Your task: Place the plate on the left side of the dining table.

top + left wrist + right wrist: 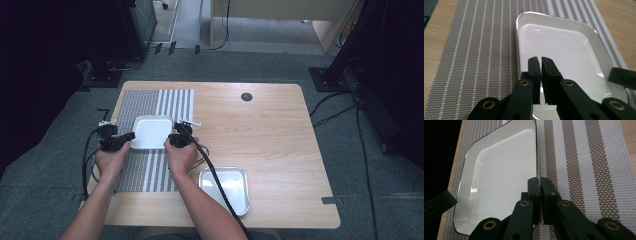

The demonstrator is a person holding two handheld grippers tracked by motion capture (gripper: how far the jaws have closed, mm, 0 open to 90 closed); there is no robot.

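Nearest the lens in the left gripper view, the left gripper (541, 60) has its two black jaws drawn almost together, with the near rim of the white tray (564, 50) running into the slim gap between them; the pads are hidden at the bite, but the jaws read as clenched on that rim. In the right gripper view the right gripper (539, 180) stands the same way, its jaws pinched onto the thin dark edge of the tray (499, 175), which rises straight out of the gap and away from the tips.

The tray lies flat on the striped placemat (150, 102), hollow side up. From the left gripper's jaws its basin spreads ahead and to the right; from the right gripper's jaws it spreads ahead and to the left. Its long axis seems to run away from both sets of jaws, though in the high view the tray (151, 131) looks nearly square and this is hard to judge. There the left gripper (131, 136) and right gripper (172, 139) sit on opposite edges of the tray.

The tray's nearest corners are cut off below the jaws in both gripper views. A dark block at the right edge of the left gripper view is the other gripper's jaw, only partly seen. A second metal tray (230, 185) lies behind and to the right of the right gripper's jaws, crossed by its cable, on the wooden table (270, 140).
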